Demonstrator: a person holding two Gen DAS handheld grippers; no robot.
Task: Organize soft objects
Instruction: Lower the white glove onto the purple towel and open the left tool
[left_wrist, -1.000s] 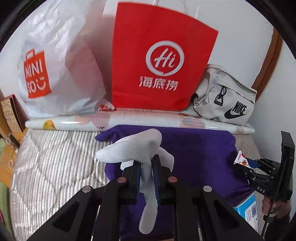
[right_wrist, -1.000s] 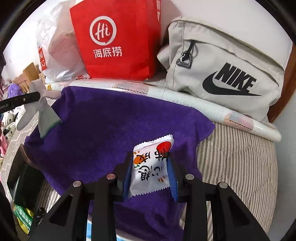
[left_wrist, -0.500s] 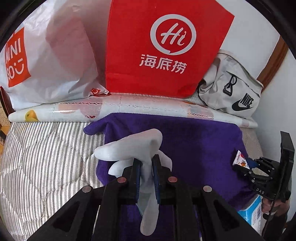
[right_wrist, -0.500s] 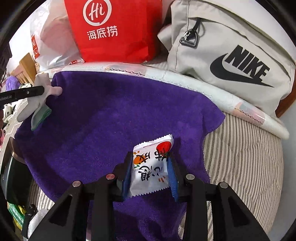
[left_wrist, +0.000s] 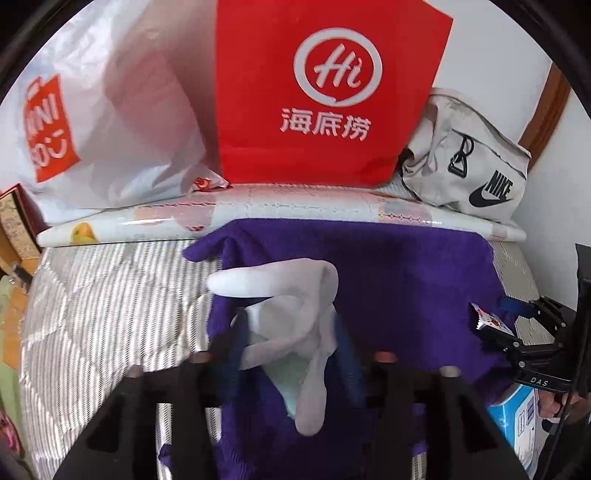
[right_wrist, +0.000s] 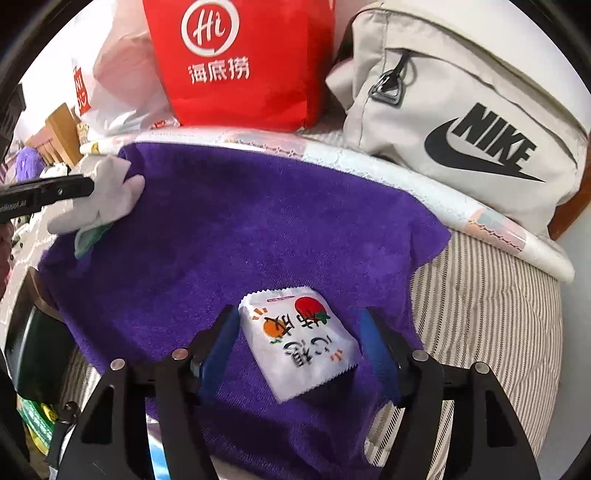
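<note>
Plain white wall (left_wrist: 487, 48) behind, lit by even daylight. Curved brown wooden frame (left_wrist: 543, 107) at the right edge against that wall. Bed below, covered with a quilted bedspread in fine grey and white stripes (left_wrist: 110, 295). Lined up along the back of the bed, against the wall: white crinkled plastic shopping bag with an orange logo patch (left_wrist: 110, 122), upright red paper bag with a white round emblem (left_wrist: 325, 92), beige fabric pouch with a black swoosh logo (right_wrist: 461, 118). In front of them, lying across, a long glossy white roll with pastel prints (left_wrist: 147, 221). Wooden furniture (right_wrist: 61, 127) at the far left, blurred.
</note>
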